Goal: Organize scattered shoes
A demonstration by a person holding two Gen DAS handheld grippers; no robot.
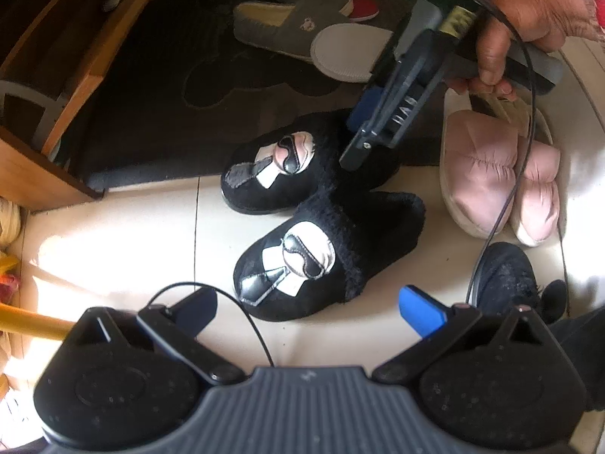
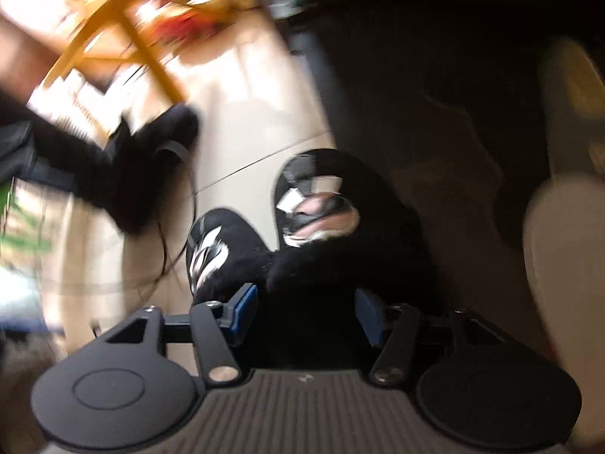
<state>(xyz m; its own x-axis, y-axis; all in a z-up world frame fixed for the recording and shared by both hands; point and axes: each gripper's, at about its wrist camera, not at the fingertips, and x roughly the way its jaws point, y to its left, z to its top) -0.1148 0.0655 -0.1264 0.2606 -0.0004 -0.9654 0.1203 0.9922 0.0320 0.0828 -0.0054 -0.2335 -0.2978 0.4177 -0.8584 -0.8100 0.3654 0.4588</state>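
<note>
A dark mat (image 1: 159,87) covers the floor beside pale tile (image 1: 151,227). Only the left wrist view shows the grey slippers (image 1: 287,26) lying on that mat and the pink slippers (image 1: 495,178) side by side on the tile. The pair of black slippers (image 1: 302,227) with face patches sits between them — one toe at the mat's edge, the other on tile. The left gripper (image 1: 308,308) hovers wide open and empty above the nearer one. The right wrist view, blurred, shows the right gripper (image 2: 306,316) partly open just behind the black slippers' furry heels — gripping nothing.
</note>
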